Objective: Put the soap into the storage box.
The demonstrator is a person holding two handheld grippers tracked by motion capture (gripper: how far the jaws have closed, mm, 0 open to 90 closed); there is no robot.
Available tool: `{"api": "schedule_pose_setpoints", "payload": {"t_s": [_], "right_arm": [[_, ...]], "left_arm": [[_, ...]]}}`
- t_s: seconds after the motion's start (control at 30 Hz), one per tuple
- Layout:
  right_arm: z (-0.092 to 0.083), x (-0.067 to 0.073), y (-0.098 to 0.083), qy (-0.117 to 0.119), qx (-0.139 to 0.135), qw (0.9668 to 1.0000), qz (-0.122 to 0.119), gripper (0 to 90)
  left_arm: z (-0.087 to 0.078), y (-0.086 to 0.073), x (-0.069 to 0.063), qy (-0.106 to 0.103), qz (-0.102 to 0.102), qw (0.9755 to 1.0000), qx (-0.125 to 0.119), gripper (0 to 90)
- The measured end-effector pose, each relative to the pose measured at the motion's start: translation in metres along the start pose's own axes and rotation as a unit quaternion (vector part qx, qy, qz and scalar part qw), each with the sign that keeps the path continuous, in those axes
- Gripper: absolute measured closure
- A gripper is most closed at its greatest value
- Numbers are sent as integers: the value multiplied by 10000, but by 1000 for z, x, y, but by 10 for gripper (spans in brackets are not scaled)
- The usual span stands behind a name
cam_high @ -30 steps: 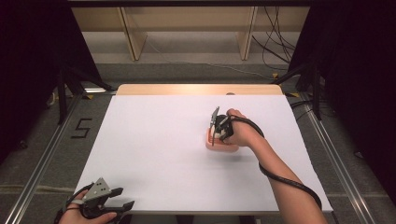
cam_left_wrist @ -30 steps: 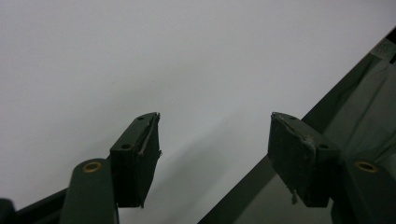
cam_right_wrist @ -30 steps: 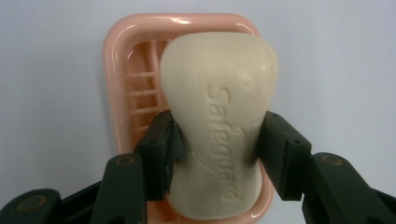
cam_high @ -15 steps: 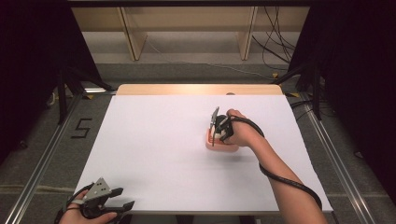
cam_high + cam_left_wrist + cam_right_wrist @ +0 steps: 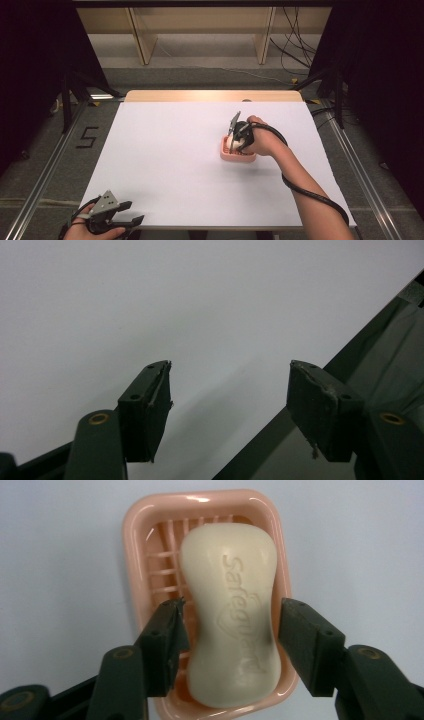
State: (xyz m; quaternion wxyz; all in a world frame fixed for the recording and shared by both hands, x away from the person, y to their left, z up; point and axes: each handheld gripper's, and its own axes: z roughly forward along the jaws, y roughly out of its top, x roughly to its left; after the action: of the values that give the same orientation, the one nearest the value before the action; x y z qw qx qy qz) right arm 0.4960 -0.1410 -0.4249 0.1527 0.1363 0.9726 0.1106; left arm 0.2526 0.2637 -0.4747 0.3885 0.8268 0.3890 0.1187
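A cream bar of soap (image 5: pixel 230 575) stamped with lettering lies in a pink ribbed soap dish (image 5: pixel 132 555) on the white table. My right gripper (image 5: pixel 230 630) is open and straddles the lower half of the bar, one jaw on each side with a thin gap. In the high view the right gripper (image 5: pixel 233 141) points down over the soap dish (image 5: pixel 240 157), right of the table's middle. My left gripper (image 5: pixel 125 220) is held at the table's front left corner, and in its own view the left gripper (image 5: pixel 230 385) is open with nothing between the jaws.
The white table (image 5: pixel 165 150) has a wooden strip (image 5: pixel 210 96) along its far edge. The front table edge (image 5: pixel 300 405) runs under the left jaws. Metal rails (image 5: pixel 45 165) flank the table, a floor mark "5" (image 5: pixel 86 137) lies left, and cables (image 5: pixel 295 55) trail behind.
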Motion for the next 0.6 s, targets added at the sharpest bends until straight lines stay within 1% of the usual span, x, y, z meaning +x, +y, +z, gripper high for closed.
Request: {"api": "schedule_pose_setpoints", "payload": {"t_s": [0.03,0.07,0.1,0.13,0.17,0.2,0.23,0.3,0.37,0.4,0.43,0.5,0.53,0.57,0.6], "right_arm": [[-2,0,-2,-23,-61,10000,11,423],[-4,1,-5,-40,-62,10000,62,416],[-5,1,-6,-89,-76,9999,62,406],[-7,3,-9,-70,-199,9996,185,391],[-8,3,-11,-6,-300,9992,256,386],[-9,5,-13,-22,-348,9988,336,386],[-11,7,-16,-67,-402,9982,450,386],[-13,9,-20,-98,-490,9974,513,382],[-16,13,-25,-132,-608,9950,776,381],[-17,14,-27,-143,-666,9944,811,379],[-19,16,-29,-154,-725,9935,868,379],[-23,20,-35,-205,-861,9905,1053,384],[-23,20,-37,-217,-967,9897,1031,385],[-26,22,-40,-234,-973,9871,1250,386],[-27,23,-43,-296,-1068,9861,1237,388]], "left_arm": [[0,0,-1,2,-64,10000,4,338],[0,0,-1,-19,-100,9999,6,338],[1,0,-1,6,-110,9999,-12,338],[0,0,0,125,-38,9999,24,337],[0,1,4,140,235,9996,38,338],[0,0,1,50,-2,10000,-23,337],[0,0,1,56,-20,10000,-25,337],[0,0,1,66,-21,10000,-39,337],[0,0,1,69,-67,9999,-58,338],[0,0,1,69,-66,9999,-55,337],[0,0,0,35,-148,9999,-44,337],[0,0,0,38,-154,9999,-52,338],[0,0,1,46,-154,9999,-56,338],[0,0,1,53,-146,9999,-56,338],[0,0,2,155,-88,9998,-18,339]]}}
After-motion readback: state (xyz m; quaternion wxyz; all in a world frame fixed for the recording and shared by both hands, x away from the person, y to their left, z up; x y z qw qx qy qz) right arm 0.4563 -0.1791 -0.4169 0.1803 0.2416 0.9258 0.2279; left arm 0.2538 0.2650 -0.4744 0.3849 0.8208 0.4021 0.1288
